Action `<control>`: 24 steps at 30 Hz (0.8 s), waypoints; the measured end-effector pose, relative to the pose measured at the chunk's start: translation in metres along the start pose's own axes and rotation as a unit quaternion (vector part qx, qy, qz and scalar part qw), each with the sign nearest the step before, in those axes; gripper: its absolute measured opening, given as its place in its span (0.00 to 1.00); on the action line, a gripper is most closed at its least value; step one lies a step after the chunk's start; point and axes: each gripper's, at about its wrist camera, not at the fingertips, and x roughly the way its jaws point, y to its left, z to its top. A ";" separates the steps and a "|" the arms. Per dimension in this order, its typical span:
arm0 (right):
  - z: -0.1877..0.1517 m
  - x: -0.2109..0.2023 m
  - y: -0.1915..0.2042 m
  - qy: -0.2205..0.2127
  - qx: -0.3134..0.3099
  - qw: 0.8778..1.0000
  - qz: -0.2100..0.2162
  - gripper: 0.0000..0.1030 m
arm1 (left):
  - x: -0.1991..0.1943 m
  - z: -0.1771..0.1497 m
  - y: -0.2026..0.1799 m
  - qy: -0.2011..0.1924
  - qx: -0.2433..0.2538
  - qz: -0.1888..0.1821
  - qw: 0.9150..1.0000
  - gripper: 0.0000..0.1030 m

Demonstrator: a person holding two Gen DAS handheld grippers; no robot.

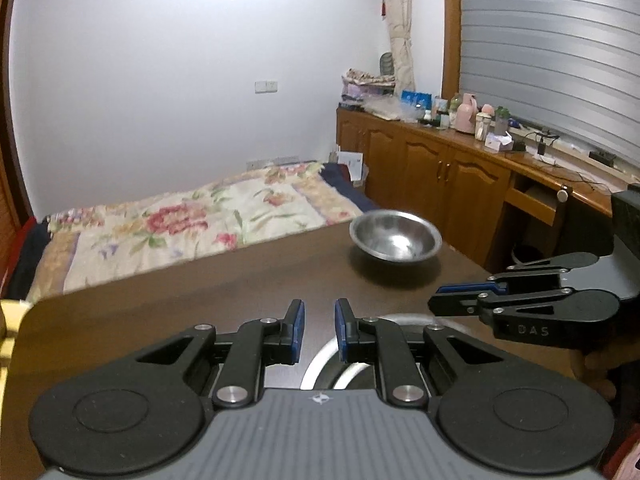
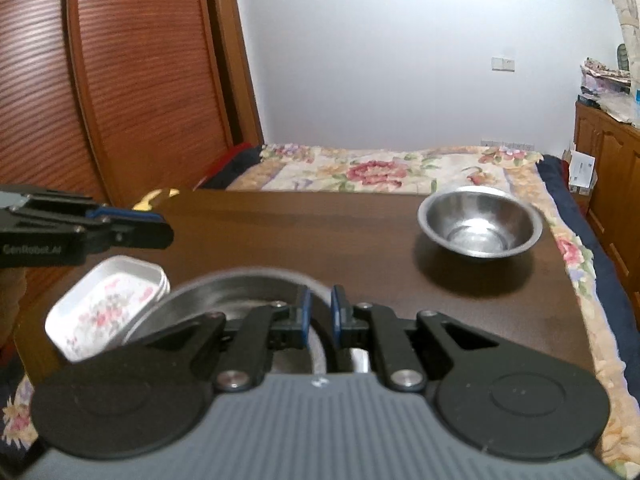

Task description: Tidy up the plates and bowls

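Left tongs (image 1: 319, 330): black linkage arms with blue pads, a narrow gap between them, holding nothing; hovering over the near part of the surface.
Right tongs (image 2: 320, 316): same build, pads narrowly parted and empty, poised just above the rim of a bowl; seen side-on in the left view they look almost closed.
Near bowl: round stainless steel bowl (image 2: 224, 292), directly beneath the right tongs, mostly hidden by them.
Tray: white rectangular dish with pink floral print (image 2: 106, 302), touching the near bowl's left side, apparently more than one stacked.
Far bowl: second round stainless steel bowl (image 2: 479, 222), upright, well apart near the far right corner.
Surface: dark brown wooden table top (image 2: 280, 232), a floral-quilted bed (image 2: 376, 168) beyond it.
Step in hand (judged): nesting the two bowls. Widen the right tongs, straddle one rim wall, close firmly, lift level to avoid slipping on smooth steel.
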 end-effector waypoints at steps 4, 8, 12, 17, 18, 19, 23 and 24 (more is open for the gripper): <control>0.010 -0.006 -0.017 -0.021 0.010 1.000 -0.018 0.12 | 0.011 0.016 -0.007 -0.009 0.015 -0.011 1.000 0.17; 0.017 -0.006 -0.039 -0.033 0.021 0.999 -0.038 0.12 | 0.030 0.027 -0.014 -0.009 0.023 -0.022 0.999 0.18; 0.023 -0.002 -0.062 -0.048 0.042 0.996 -0.064 0.12 | 0.053 0.038 -0.017 -0.002 0.027 -0.030 0.999 0.21; 0.032 0.007 -0.086 -0.066 0.051 0.992 -0.092 0.12 | 0.083 0.050 -0.022 0.008 0.037 -0.038 0.999 0.29; 0.034 0.009 -0.091 -0.068 0.051 0.992 -0.097 0.13 | 0.089 0.053 -0.023 0.011 0.038 -0.040 0.998 0.32; 0.035 0.012 -0.095 -0.069 0.052 0.991 -0.101 0.16 | 0.094 0.056 -0.023 0.014 0.039 -0.042 0.998 0.32; 0.035 0.021 -0.107 -0.072 0.052 0.988 -0.125 0.25 | 0.116 0.064 -0.023 0.025 0.048 -0.049 0.997 0.37; 0.034 0.023 -0.109 -0.071 0.052 0.988 -0.129 0.26 | 0.121 0.066 -0.023 0.028 0.051 -0.051 0.997 0.40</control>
